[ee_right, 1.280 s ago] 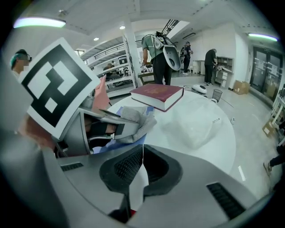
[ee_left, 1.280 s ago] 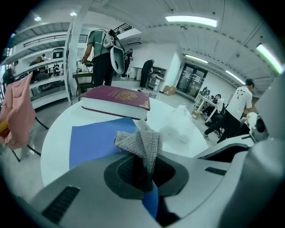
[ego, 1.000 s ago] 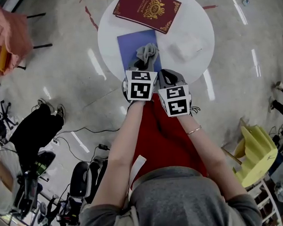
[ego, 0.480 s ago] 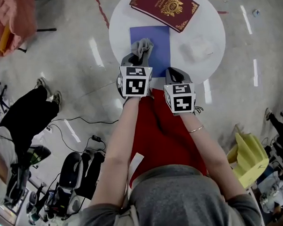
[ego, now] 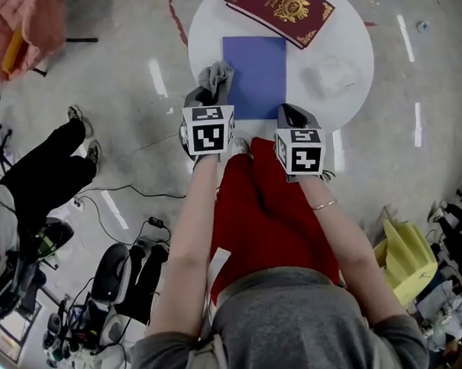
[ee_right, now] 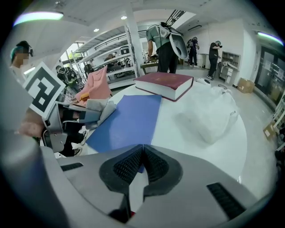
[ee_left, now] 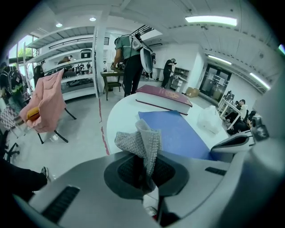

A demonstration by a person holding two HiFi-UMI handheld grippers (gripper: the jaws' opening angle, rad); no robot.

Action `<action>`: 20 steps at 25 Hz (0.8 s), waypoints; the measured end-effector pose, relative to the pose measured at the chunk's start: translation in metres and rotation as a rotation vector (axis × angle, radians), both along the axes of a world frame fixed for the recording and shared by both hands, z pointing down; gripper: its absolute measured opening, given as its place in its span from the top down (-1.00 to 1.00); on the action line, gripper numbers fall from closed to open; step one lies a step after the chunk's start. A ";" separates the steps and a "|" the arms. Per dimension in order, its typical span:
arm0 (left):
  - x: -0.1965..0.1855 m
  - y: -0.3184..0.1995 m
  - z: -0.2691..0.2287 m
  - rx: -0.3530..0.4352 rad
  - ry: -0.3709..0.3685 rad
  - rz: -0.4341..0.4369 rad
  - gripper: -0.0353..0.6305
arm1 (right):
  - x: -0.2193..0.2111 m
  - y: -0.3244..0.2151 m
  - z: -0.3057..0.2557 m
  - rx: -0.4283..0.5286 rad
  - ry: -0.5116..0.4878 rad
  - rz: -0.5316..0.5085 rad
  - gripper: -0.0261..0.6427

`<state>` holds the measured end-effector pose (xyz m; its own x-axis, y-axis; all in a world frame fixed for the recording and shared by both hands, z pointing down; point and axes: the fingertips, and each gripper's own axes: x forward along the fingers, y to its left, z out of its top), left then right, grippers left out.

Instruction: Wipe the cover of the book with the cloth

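Nearest, at the table's (ego: 355, 44) 8 o'clock edge, the left gripper (ee_left: 145, 169) pinches the cloth (ee_left: 141, 141) by its lower end. The free end stands up ahead of the jaws, probably so that loose fabric, not the jaws, meets the cover. The cloth hangs over the table's rim just beside the blue book's (ego: 257, 75) left edge. It does not seem to touch the book, so I judge that no wiping stroke is in hand at this moment.

At 6 o'clock, the right gripper (ee_right: 143, 156) sits at the table's near rim with its jaws pressed together on nothing. It lies close to the blue book's near right corner, perhaps ready to steady the book.

The blue book lies flat, a little toward 8 o'clock from the table's middle and square to the person, so its cover is within easy reach. A crumpled bag (ego: 329, 75) rests at 4 o'clock, apart from both books. The red book (ego: 279, 9) lies skewed at 12 o'clock, farthest away.

Which book the task means I cannot say; the blue one lies nearer the cloth.

Counted: two grippers, one cloth, two books, one bag, one table.
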<state>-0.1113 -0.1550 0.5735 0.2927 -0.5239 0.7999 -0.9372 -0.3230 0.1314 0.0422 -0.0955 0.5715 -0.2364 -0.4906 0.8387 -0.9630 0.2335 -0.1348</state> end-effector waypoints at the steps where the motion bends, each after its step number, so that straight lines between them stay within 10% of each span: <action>1: -0.004 0.003 0.000 -0.002 -0.006 -0.009 0.81 | 0.000 0.000 0.000 0.001 0.001 0.000 0.83; 20: 0.044 0.043 -0.045 0.072 0.071 0.106 0.81 | 0.018 0.044 -0.029 0.084 -0.007 0.139 0.83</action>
<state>-0.0676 -0.1120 0.5281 0.4041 -0.5424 0.7365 -0.8864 -0.4309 0.1689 0.0604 -0.0519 0.5422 -0.1670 -0.5876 0.7917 -0.9859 0.1087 -0.1273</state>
